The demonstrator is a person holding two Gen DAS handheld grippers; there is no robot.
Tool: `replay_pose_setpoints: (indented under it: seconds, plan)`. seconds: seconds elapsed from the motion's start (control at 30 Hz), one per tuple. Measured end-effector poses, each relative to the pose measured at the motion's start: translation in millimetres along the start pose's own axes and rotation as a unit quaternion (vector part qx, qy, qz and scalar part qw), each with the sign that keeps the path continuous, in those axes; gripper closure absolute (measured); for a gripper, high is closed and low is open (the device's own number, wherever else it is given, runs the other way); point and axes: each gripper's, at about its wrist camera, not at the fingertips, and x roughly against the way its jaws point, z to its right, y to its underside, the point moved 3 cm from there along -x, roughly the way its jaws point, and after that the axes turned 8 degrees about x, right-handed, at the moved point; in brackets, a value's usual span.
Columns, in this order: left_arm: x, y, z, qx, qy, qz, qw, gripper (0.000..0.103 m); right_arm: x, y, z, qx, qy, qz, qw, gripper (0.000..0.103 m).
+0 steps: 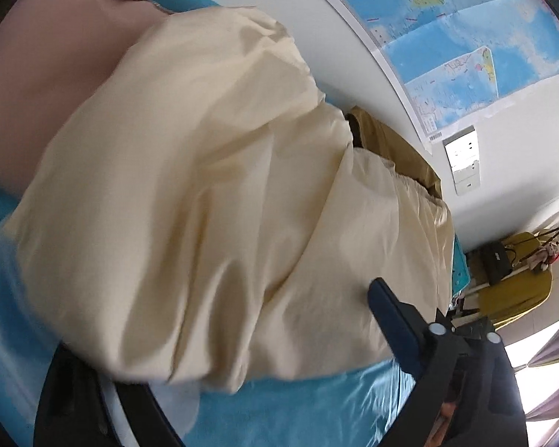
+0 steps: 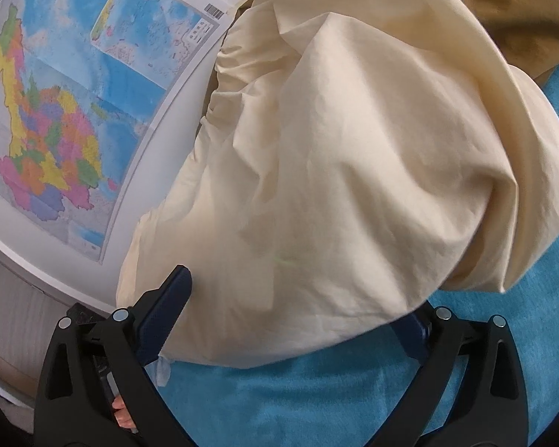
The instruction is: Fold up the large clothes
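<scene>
Olive cloth (image 2: 521, 11) behind cream garment (image 2: 354, 149) — wall map (image 2: 74, 104) beside.

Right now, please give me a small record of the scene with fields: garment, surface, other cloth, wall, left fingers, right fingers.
garment: cream garment, bunched in folds
surface: blue cover under it
other cloth: olive-brown cloth behind the garment
wall: map
left fingers: left gripper open, one finger partly hidden by the garment
right fingers: right gripper open, garment edge between the fingers, not pinched
</scene>
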Motion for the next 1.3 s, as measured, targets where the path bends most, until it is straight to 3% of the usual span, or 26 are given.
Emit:
replay_pose_setpoints:
  seconds: [0.17,0.3,0.4,0.5,0.57,0.63,0.73,0.83,0.9,1.1,1.27,1.3]
  plan:
    - [-9.7,-5.7,14.5,-0.018,-0.03,0.008,0.9994,0.011,-8.2,-10.9,3.1,-0.023,0.008,0.016,1.0,0.005]
    - [-9.6,-8.2,21.9,-0.045,-0.059,0.015,0.9971,0.026,-13.6,-14.4,1.8,-0.03,0.025,0.031,0.999,0.005]
    - [-14.4,-11.4,17.4,-0.039,-0.057,0.007,0.9976,0.025,-16.9,-14.0,-0.6,-0.02,0.037,0.047,0.998,0.005]
    - [-16.3,-13.6,13.4,-0.016,-0.039,0.005,0.9991,0.017,-21.1,-13.7,-1.2,-0.006,0.045,0.051,0.998,0.006]
    - [-19.0,-13.2,16.5,-0.023,-0.043,0.003,0.9988,0.013,-22.4,-16.4,2.4,-0.012,0.037,0.051,0.998,0.008]
    - [-22.2,-12.0,20.7,-0.032,-0.054,0.009,0.998,0.013,-22.4,-18.6,7.9,-0.026,0.029,0.053,0.998,0.017]
    - [-21.1,-9.3,22.8,-0.054,-0.074,0.012,0.9957,0.018,-21.1,-19.7,15.3,-0.033,0.018,0.047,0.998,0.031]
    - [-19.8,-8.8,21.5,-0.054,-0.077,0.011,0.9956,0.019,-20.3,-19.3,18.3,-0.031,0.005,0.046,0.998,0.034]
    - [-20.1,-9.1,21.1,-0.054,-0.079,0.011,0.9954,0.019,-21.6,-20.1,16.9,-0.032,0.001,0.047,0.998,0.03]
    - [-26.0,-11.3,25.3,-0.051,-0.08,0.005,0.9955,0.019,-33.6,-21.3,-2.6,-0.002,0.028,0.046,0.999,0.004]
    - [-27.2,-12.6,24.7,-0.049,-0.076,-0.001,0.9959,0.014,-35.7,-22.4,-3.3,0.0,0.035,0.045,0.998,0.005]
    - [-27.6,-12.8,25.2,-0.049,-0.077,-0.002,0.9958,0.014,-34.2,-22.4,-1.2,-0.004,0.036,0.046,0.998,0.009]
